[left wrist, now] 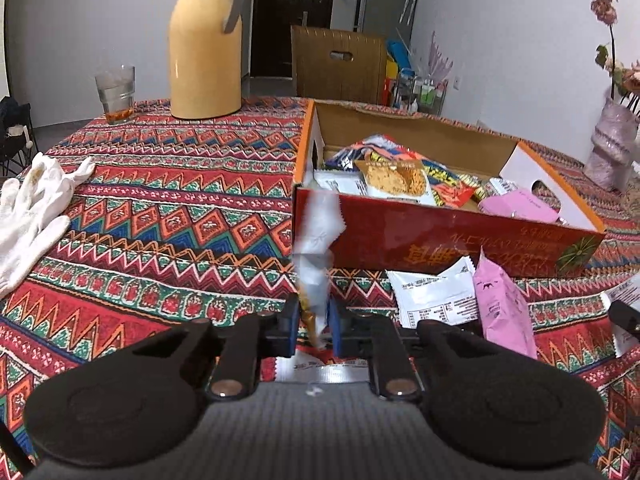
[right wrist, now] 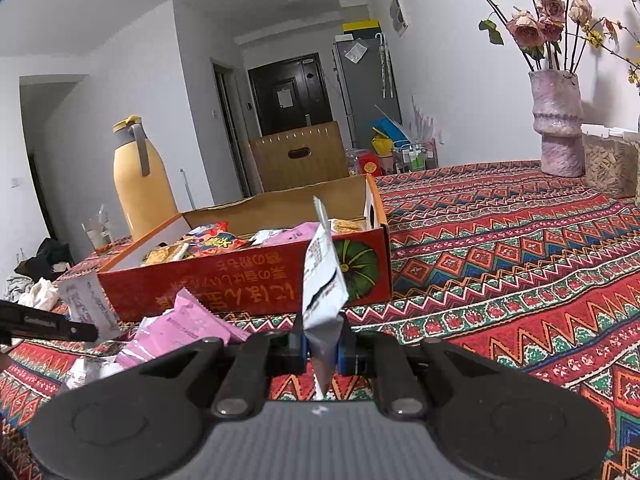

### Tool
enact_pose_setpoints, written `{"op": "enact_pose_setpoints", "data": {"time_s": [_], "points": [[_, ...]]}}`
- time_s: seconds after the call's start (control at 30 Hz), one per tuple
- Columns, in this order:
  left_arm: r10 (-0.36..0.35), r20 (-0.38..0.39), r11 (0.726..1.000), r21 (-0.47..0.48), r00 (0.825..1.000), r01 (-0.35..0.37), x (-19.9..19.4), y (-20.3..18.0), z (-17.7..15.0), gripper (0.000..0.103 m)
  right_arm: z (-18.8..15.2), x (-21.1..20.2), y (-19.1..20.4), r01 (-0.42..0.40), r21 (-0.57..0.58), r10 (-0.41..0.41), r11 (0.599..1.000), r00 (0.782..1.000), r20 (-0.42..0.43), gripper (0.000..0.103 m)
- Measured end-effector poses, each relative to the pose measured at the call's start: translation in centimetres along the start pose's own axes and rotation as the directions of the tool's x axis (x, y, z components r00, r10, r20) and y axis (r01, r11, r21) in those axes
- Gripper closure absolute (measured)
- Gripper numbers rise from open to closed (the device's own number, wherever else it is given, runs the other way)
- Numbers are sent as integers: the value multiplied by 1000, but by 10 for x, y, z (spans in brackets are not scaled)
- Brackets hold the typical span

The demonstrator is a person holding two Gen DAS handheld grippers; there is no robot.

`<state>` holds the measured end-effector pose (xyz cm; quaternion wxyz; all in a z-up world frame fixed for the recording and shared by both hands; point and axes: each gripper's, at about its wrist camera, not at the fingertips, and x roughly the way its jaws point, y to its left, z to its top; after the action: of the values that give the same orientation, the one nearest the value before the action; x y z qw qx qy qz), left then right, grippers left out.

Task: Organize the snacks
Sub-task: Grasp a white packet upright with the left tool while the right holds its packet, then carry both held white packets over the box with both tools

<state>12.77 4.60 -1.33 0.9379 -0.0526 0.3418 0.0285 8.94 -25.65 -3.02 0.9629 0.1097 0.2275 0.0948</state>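
Mid-collection — left tool (left wrist: 313, 322) clamped on a white packet (left wrist: 318, 236), right tool (right wrist: 322, 346) clamped on another white packet (right wrist: 322, 276) — next, probably carrying both over the red box (left wrist: 448, 240) wall.

The left hand-held gripper (left wrist: 313, 326) points forward and downward, its two blue-padded jaws pressed together on a thin white snack packet (left wrist: 318, 240) that stands up between them. The right hand-held gripper (right wrist: 322, 350) tilts slightly downward, jaws likewise clamped on an upright white packet (right wrist: 322, 280).
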Motion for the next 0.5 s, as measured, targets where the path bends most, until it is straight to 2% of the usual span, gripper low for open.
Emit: {"op": "enact_pose_setpoints", "data": {"time_s": [0.5], "points": [[-24, 57, 999, -32, 998, 26, -21, 10, 0, 89, 0, -1, 0, 7, 3, -7, 1000, 1000, 6, 90]]}}
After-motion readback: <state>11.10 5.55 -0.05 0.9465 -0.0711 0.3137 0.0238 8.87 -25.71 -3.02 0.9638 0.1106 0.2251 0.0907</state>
